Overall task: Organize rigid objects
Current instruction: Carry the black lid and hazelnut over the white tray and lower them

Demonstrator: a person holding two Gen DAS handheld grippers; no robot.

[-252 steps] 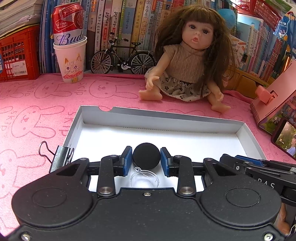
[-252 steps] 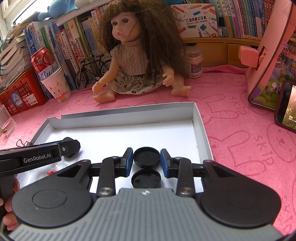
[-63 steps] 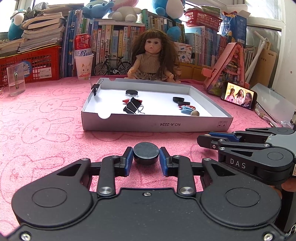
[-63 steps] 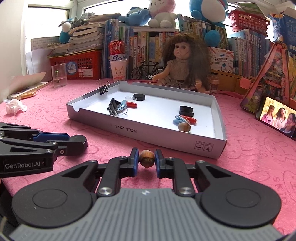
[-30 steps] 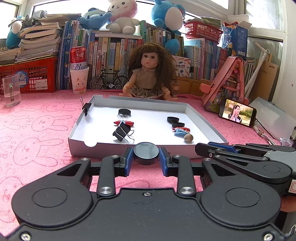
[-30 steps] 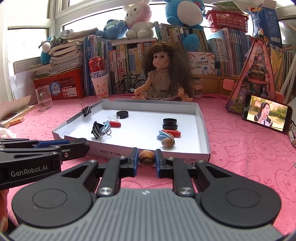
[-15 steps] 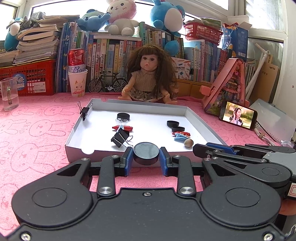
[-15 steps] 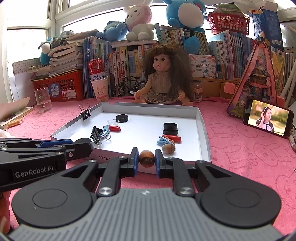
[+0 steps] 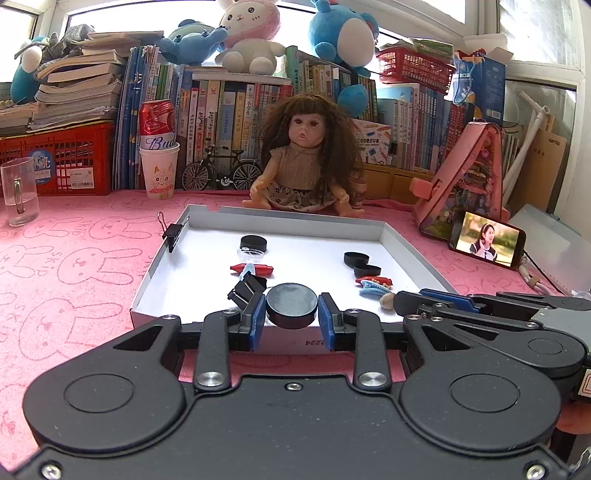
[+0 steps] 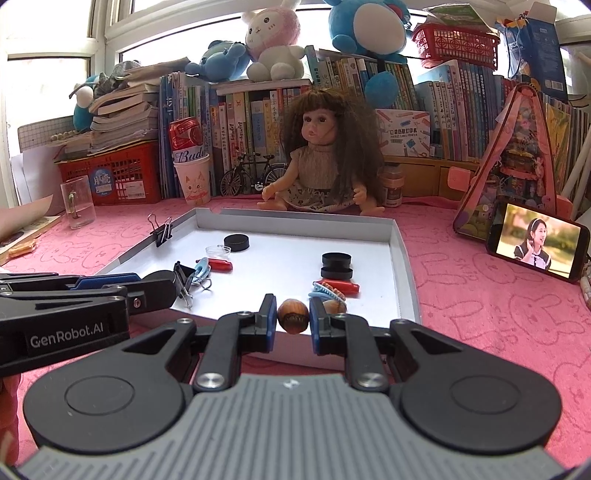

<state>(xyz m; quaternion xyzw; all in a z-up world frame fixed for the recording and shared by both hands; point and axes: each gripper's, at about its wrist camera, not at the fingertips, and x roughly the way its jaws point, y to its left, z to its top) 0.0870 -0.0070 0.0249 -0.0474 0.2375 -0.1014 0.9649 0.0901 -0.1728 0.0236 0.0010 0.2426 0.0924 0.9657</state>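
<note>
Both grippers loaded, hovering at the near edge of the white tray [image 9: 406,254]. Left gripper [image 9: 291,314] pinches a black cap [image 9: 291,305]; right gripper [image 10: 293,318] pinches a hazelnut [image 10: 293,316]. Tray already holds caps, clips and another nut, sorted left and right. Left to do, I'd judge: place these two.

Bright daylight from blown-out rear windows [image 9: 417,14] (fisheye bends the edges), with everything sharp.
</note>
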